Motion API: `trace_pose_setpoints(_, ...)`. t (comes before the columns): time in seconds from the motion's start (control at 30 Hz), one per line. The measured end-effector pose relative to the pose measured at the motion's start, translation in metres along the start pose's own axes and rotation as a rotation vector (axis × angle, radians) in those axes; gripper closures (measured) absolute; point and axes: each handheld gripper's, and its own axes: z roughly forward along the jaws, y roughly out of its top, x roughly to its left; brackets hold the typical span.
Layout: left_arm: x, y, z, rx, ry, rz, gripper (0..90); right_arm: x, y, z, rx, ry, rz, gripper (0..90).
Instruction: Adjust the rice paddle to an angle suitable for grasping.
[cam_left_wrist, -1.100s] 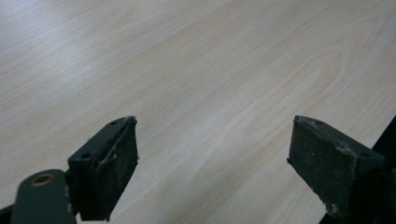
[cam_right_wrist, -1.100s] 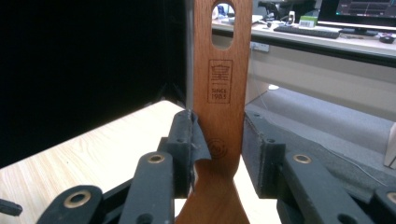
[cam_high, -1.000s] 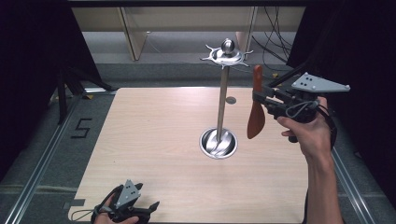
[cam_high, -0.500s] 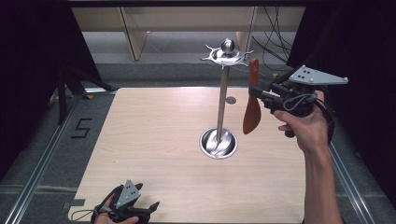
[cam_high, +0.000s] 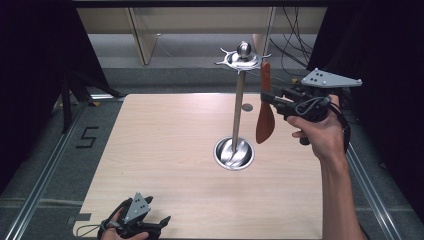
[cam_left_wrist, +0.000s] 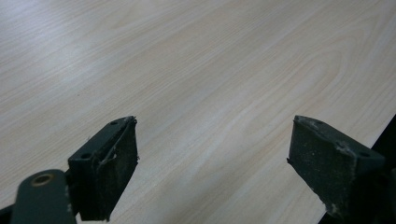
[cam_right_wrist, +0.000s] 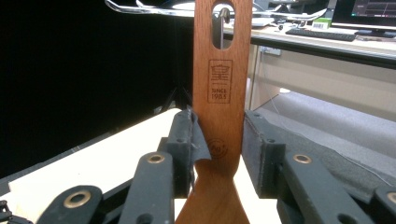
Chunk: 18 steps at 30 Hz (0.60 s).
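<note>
The right gripper (cam_high: 269, 100) pinches the spatula (cam_high: 264, 117) upright beside the rack (cam_high: 239, 105), its slot at a hook (cam_right_wrist: 223, 16) (blade cut off below). The left gripper (cam_left_wrist: 215, 158) rests spread.

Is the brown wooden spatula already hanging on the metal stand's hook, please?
Apparently on: a hook passes through the slot of the brown wooden spatula, though the right gripper grips its handle.

Pale wood table (cam_high: 165, 150) w/ "5" floor marking (cam_high: 86, 137) at left, cables (cam_high: 295, 40) behind.
</note>
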Motion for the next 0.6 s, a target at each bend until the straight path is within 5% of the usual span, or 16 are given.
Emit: trace_pose_setpoints(0.6, 0.0002, 0.0002, 0.0003, -0.002, 0.001, -0.001, 15.1, 0.0001, -0.0015, 0.0109, -0.004, 0.020, 0.039, 66.7)
